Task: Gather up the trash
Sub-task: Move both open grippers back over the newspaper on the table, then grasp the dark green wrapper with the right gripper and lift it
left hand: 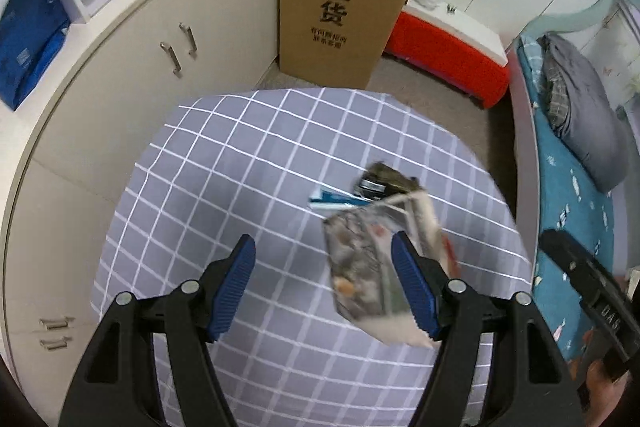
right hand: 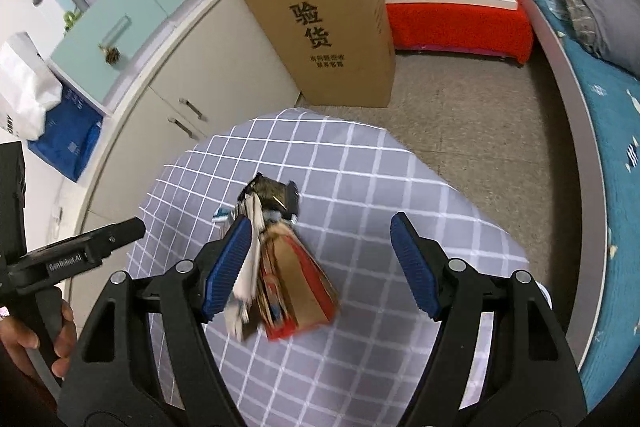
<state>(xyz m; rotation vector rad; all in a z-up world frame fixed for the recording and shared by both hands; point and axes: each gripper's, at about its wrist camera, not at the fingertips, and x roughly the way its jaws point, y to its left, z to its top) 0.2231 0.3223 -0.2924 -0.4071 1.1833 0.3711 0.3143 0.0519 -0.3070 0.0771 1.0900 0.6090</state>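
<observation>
Above a grid-patterned surface (left hand: 248, 163), we hold our left gripper (left hand: 322, 287) and right gripper (right hand: 320, 267) with fingers wide and empty, the trash pile (right hand: 280, 267) lying at twelve o'clock, where closing off-centre could scatter loose wrappers.

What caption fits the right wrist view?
Open blue-padded right gripper above crumpled paper trash on a grey checked tablecloth.

Matt checked cloth (left hand: 248, 187); glossy crumpled wrappers (left hand: 364, 267); cardboard box (left hand: 340, 7).
</observation>
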